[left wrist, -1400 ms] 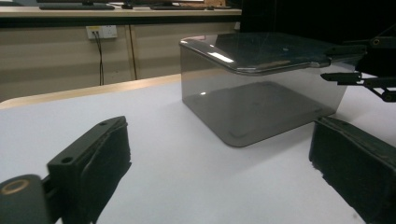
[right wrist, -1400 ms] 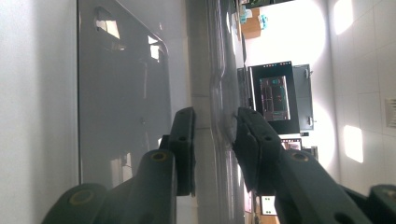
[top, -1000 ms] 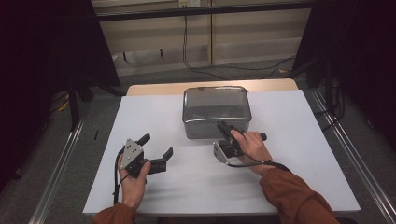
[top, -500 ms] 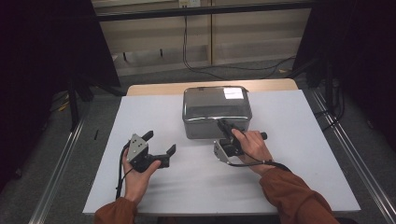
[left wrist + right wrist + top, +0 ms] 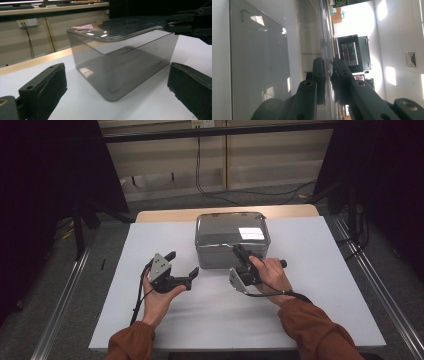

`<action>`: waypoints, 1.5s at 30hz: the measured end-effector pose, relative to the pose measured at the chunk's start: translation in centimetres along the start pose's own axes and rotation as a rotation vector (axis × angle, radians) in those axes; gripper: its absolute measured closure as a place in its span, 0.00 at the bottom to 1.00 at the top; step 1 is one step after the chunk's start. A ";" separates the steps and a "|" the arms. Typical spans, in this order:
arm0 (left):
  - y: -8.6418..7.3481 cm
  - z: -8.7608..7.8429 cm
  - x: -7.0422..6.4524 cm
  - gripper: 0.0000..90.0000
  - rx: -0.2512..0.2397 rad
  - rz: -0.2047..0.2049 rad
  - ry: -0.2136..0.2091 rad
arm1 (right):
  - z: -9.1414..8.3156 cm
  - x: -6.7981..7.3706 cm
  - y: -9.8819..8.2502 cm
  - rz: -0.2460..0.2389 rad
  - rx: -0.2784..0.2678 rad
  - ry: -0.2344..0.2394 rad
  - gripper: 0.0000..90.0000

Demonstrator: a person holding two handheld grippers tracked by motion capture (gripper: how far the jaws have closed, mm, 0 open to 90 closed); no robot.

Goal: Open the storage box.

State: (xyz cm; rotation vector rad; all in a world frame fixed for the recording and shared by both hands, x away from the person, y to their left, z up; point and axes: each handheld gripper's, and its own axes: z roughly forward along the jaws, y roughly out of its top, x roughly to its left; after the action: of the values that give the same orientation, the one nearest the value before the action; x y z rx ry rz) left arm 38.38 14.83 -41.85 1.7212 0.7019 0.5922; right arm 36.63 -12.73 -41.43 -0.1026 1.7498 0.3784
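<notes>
A smoky see-through box [image 5: 227,252] with a flat lid [image 5: 232,229] stands at the back middle of the white table. My right gripper [image 5: 239,251] lies on its side at the box's front edge, shut on the lid's rim. The right gripper view has that rim [image 5: 326,47] pinched between the two closed jaws of this gripper [image 5: 328,65], beside the box's wall [image 5: 259,57]. My left gripper [image 5: 183,262] hovers open to the left of the box, empty. In the left gripper view, its jaws [image 5: 117,75] frame the box [image 5: 130,62], with the right gripper [image 5: 175,25] on the lid [image 5: 117,27].
The white sheet [image 5: 320,270] covers a wooden table whose far edge [image 5: 170,215] shows behind the box. Metal rails [image 5: 65,300] run along the floor on both sides. Cables [image 5: 200,175] hang at the back wall.
My left gripper has slid right across the table, closer to the box, still open. The right gripper has kept its place on the lid's rim.
</notes>
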 end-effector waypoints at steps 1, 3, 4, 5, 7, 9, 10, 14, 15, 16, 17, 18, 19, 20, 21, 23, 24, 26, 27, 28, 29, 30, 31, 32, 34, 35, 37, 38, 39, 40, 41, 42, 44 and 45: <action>0.0 0.0 0.0 0.03 0.000 0.000 0.000 | 0.0 0.0 0.0 0.000 0.000 0.000 0.90; 0.3 0.3 0.0 0.03 -0.010 -0.008 0.007 | 0.0 -0.2 0.0 0.002 -0.003 -0.002 0.90; 0.4 0.5 0.1 0.03 -0.014 -0.018 0.007 | 0.0 -0.3 0.1 0.001 -0.003 -0.003 0.91; 0.5 0.7 0.1 0.03 -0.008 -0.013 0.006 | 0.0 -0.3 0.1 0.001 -0.003 -0.003 0.91; 0.7 1.0 0.2 0.03 -0.010 -0.016 0.003 | 0.0 -0.4 0.1 0.005 0.001 -0.002 0.91; 0.9 1.3 0.2 0.03 -0.008 -0.015 0.000 | 0.0 -0.5 0.1 0.012 0.000 -0.005 0.91; 1.0 1.5 0.3 0.03 -0.011 -0.016 -0.002 | 0.0 -0.6 0.1 0.010 -0.001 -0.005 0.91; 1.4 2.4 0.5 0.03 0.000 0.001 -0.007 | 0.0 -0.9 0.1 0.018 -0.003 -0.010 0.91; 1.5 2.7 0.6 0.03 0.008 0.011 -0.003 | 0.1 -1.0 0.1 0.016 -0.005 -0.011 0.91; 1.6 2.9 0.7 0.03 0.004 0.016 -0.004 | 0.1 -1.1 0.1 0.018 -0.003 -0.009 0.91; 1.6 2.9 0.7 0.03 0.004 0.016 -0.004 | 0.1 -1.1 0.2 0.016 -0.004 -0.010 0.91; 1.7 3.2 1.0 0.03 0.001 0.008 0.000 | 0.0 -1.2 0.2 0.015 -0.003 -0.011 0.91; 1.7 3.2 1.0 0.03 0.001 0.008 0.000 | 0.0 -1.2 0.1 0.022 -0.004 -0.013 0.91; 1.8 3.5 1.3 0.04 -0.006 0.008 0.006 | 0.0 -1.2 0.1 0.021 -0.005 -0.014 0.91; 1.8 3.5 1.3 0.05 -0.006 0.008 0.006 | 0.0 -1.2 0.1 0.021 -0.005 -0.014 0.91; 1.8 3.9 1.7 0.06 -0.008 -0.006 0.006 | 0.0 -1.3 0.1 0.024 -0.004 -0.012 0.91; 1.8 4.2 1.9 0.06 -0.007 -0.008 0.023 | 0.0 -1.3 0.1 0.027 -0.003 -0.012 0.91; 1.8 4.6 2.1 0.07 -0.010 -0.009 0.024 | 0.0 -1.4 0.1 0.027 -0.003 -0.013 0.91; 1.7 4.7 2.2 0.07 -0.018 -0.019 0.023 | 0.1 -1.4 0.1 0.030 -0.006 -0.014 0.91; 1.7 4.8 2.2 0.08 -0.019 -0.024 0.025 | 0.1 -1.5 0.1 0.026 -0.009 -0.015 0.91; 1.7 4.8 2.2 0.08 -0.019 -0.024 0.025 | 0.1 -1.5 0.1 0.026 -0.009 -0.015 0.91; 1.7 5.1 2.4 0.08 -0.014 -0.022 0.030 | 0.1 -1.6 0.1 0.025 -0.008 -0.016 0.91; 1.7 5.1 2.4 0.08 -0.014 -0.022 0.030 | 0.1 -1.6 0.1 0.023 -0.007 -0.017 0.91; 1.7 5.4 2.4 0.08 -0.010 -0.007 0.037 | 0.1 -1.7 0.1 0.024 -0.009 -0.017 0.91; 1.8 5.7 2.5 0.09 -0.019 -0.010 0.036 | 0.1 -1.8 0.2 0.021 -0.011 -0.020 0.92; 1.9 6.2 2.5 0.09 -0.019 -0.007 0.034 | 0.1 -1.9 0.2 0.025 -0.009 -0.021 0.92; 1.9 6.4 2.5 0.10 -0.021 -0.005 0.037 | 0.1 -1.9 0.2 0.021 -0.008 -0.020 0.92; 2.0 6.9 2.6 0.10 -0.022 -0.005 0.035 | 0.1 -1.9 0.2 0.021 -0.009 -0.018 0.92; 2.0 6.9 2.6 0.10 -0.022 -0.005 0.035 | 0.1 -1.9 0.1 0.020 -0.009 -0.018 0.92; 2.0 7.0 2.7 0.10 -0.022 -0.003 0.038 | 0.1 -1.9 0.1 0.020 -0.009 -0.018 0.92; 2.0 7.2 2.7 0.10 -0.028 -0.005 0.043 | 0.1 -1.9 0.1 0.020 -0.009 -0.018 0.92; 2.1 7.5 2.7 0.12 -0.022 -0.016 0.044 | 0.1 -1.9 0.1 0.024 -0.010 -0.017 0.92; 2.1 7.6 2.7 0.12 -0.020 -0.016 0.038 | 0.1 -1.9 0.1 0.024 -0.011 -0.017 0.92; 2.2 7.8 2.7 0.12 -0.025 -0.008 0.037 | 0.1 -2.0 0.1 0.024 -0.012 -0.017 0.92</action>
State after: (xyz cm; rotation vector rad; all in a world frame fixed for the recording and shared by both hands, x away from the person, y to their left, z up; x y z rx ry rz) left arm 46.03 11.11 -41.57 1.6867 0.7241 0.6255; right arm 37.12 -12.83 -39.53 -0.0866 1.7335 0.4057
